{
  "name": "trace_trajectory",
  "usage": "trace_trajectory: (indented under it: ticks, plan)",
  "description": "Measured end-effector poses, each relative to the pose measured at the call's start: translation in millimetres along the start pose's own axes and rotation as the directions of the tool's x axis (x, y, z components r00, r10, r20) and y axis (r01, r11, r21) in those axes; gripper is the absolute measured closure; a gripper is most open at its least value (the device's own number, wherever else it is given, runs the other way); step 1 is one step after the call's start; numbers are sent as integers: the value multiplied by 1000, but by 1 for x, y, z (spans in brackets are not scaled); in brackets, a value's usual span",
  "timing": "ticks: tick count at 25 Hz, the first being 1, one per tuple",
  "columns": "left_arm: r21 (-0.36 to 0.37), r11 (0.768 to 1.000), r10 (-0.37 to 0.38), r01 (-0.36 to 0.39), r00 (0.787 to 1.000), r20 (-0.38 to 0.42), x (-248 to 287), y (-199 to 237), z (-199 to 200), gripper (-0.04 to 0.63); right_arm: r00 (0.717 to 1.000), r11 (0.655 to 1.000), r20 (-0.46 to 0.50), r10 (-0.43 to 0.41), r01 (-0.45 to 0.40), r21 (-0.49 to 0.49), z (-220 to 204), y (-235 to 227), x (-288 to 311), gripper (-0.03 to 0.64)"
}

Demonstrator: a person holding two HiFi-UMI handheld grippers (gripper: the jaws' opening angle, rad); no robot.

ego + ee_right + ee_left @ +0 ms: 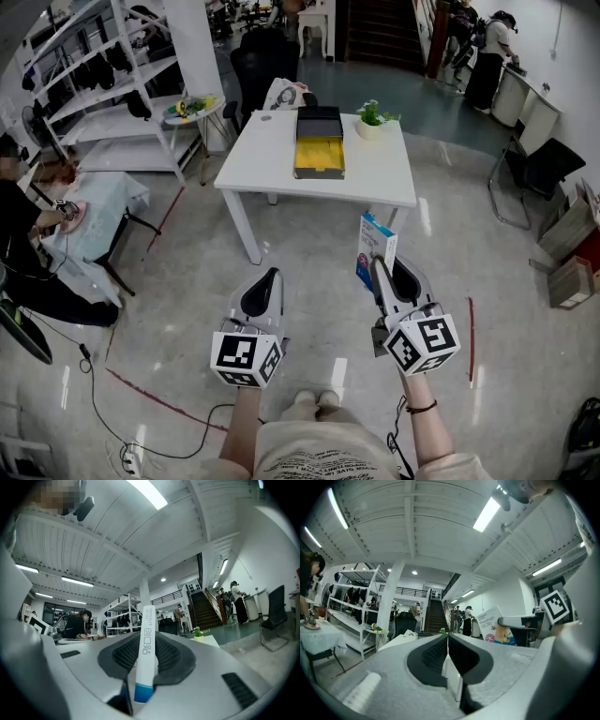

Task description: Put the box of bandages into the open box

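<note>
The open box, with a black lid and a yellow inside, lies on the white table ahead of me. My right gripper is held over the floor in front of the table and is shut on the box of bandages, a thin white and blue carton standing upright. In the right gripper view the box of bandages shows edge-on, pinched between the dark pads. My left gripper hovers to the left of it, shut and empty; its pads meet in the left gripper view, where the bandage box appears to the right.
A potted plant stands on the table's far right corner. A black chair sits behind the table. White shelving and a seated person are to the left, a folding chair to the right. Cables cross the floor.
</note>
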State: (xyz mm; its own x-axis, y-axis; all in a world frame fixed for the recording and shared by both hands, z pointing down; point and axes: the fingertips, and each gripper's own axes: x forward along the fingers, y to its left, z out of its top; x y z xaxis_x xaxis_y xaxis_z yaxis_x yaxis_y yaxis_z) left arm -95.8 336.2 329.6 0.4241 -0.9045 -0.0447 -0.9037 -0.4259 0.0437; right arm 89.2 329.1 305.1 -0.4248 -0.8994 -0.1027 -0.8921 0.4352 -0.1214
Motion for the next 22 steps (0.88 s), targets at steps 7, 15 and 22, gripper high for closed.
trace_trajectory:
  ticks: [7,15,22]
  plan:
    - [-5,1000,10,-10,1000,-20,-8,-4,-6,572,999,1000,-28,-24,24,0,-11,-5,-11,528]
    - [-17,999,30,-31,999,-23,-9,-27,-14,572,1000,999,-18,2,-2,42,-15,-22,-24,528]
    - [-21,999,43,-44,999,-33,-3,-31,-20,572,1000,997,-18,16,-15,78,-21,-33,-26,528]
